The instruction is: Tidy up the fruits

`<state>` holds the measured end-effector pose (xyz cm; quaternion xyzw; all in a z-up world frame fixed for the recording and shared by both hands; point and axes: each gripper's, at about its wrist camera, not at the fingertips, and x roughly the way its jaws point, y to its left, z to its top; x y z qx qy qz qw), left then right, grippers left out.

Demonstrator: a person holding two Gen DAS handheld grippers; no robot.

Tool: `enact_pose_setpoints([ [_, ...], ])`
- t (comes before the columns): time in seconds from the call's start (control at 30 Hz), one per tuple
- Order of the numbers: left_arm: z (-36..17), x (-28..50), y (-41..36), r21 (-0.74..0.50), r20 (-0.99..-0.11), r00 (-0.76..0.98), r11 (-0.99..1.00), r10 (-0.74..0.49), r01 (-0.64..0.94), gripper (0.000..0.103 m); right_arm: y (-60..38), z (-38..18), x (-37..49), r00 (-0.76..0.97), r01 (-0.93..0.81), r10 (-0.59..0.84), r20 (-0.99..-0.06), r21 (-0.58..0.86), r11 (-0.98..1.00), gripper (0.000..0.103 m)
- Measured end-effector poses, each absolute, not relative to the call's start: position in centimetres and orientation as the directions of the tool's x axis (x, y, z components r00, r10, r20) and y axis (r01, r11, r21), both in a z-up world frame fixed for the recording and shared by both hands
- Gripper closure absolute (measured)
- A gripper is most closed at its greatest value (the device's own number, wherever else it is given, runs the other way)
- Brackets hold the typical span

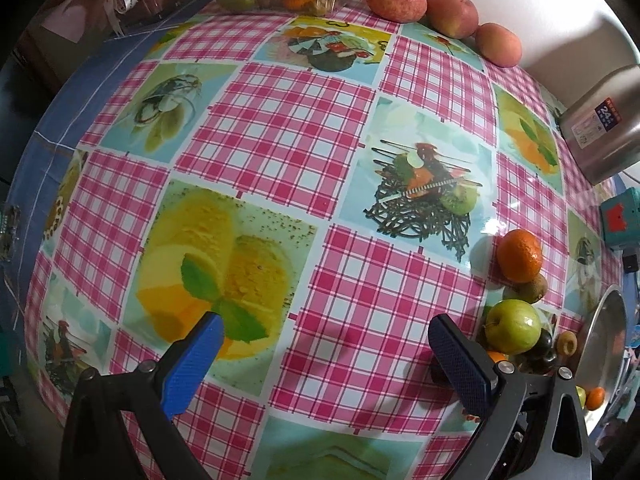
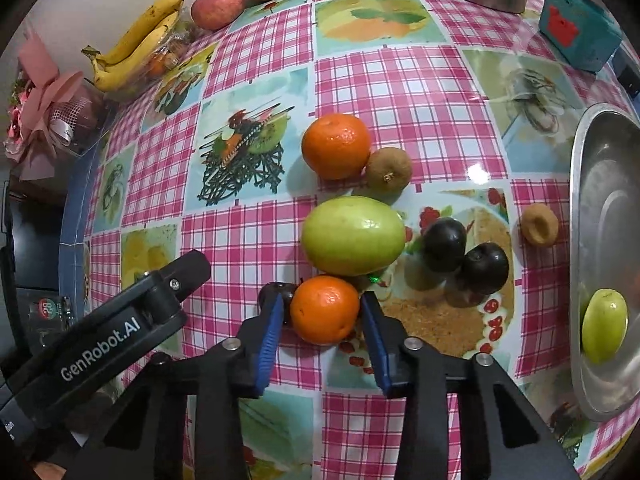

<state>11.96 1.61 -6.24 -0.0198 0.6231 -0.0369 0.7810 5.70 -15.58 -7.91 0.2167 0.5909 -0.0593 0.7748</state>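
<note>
Now the right hand-held gripper (image 2: 323,316) brackets an orange (image 2: 325,309), unpinched; the left hand-held gripper (image 1: 326,334) gapes.

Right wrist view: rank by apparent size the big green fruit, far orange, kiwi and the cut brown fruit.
1. Big green fruit
2. Far orange
3. Kiwi
4. Cut brown fruit, only slightly smaller than the kiwi.

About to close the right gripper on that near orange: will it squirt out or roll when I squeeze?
The orange looks round and glossy, so it may slip forward if pinched off-center. The right gripper is open, its pads flanking the widest part, which should help. It probably rolls if nudged, toward the touching green apple.
</note>
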Motion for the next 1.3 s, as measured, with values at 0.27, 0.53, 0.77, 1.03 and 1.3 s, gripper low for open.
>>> enact_pose_setpoints([
  [0.27,-5.8,11.6,0.5,-0.132,-0.969,0.2,0.989,-0.143,0.066,0.001,-16.5,-6.8,4.9,0.308,0.348,0.172,-0.936,0.279,0.895,0.066],
  [0.53,-6.1,10.7,-2.7,-0.183,-0.967,0.155,0.973,-0.204,0.137,0.013,-18.3,-6.5,3.9,0.285,0.382,0.155,-0.946,0.261,0.886,0.066],
  [0.77,-7.0,9.8,-5.2,-0.237,-0.96,0.11,0.957,-0.258,0.169,0.031,-19.1,-6.8,3.4,0.249,0.4,0.131,-0.96,0.225,0.889,0.066],
  [1.03,-7.2,9.4,-6.0,-0.293,-0.948,0.079,0.941,-0.309,0.166,0.057,-19.0,-6.8,3.3,0.237,0.395,0.132,-0.962,0.22,0.892,0.066],
  [1.3,-7.3,9.5,-5.7,-0.322,-0.94,0.065,0.932,-0.336,0.164,0.073,-18.9,-6.8,3.4,0.238,0.396,0.135,-0.962,0.223,0.891,0.066],
])
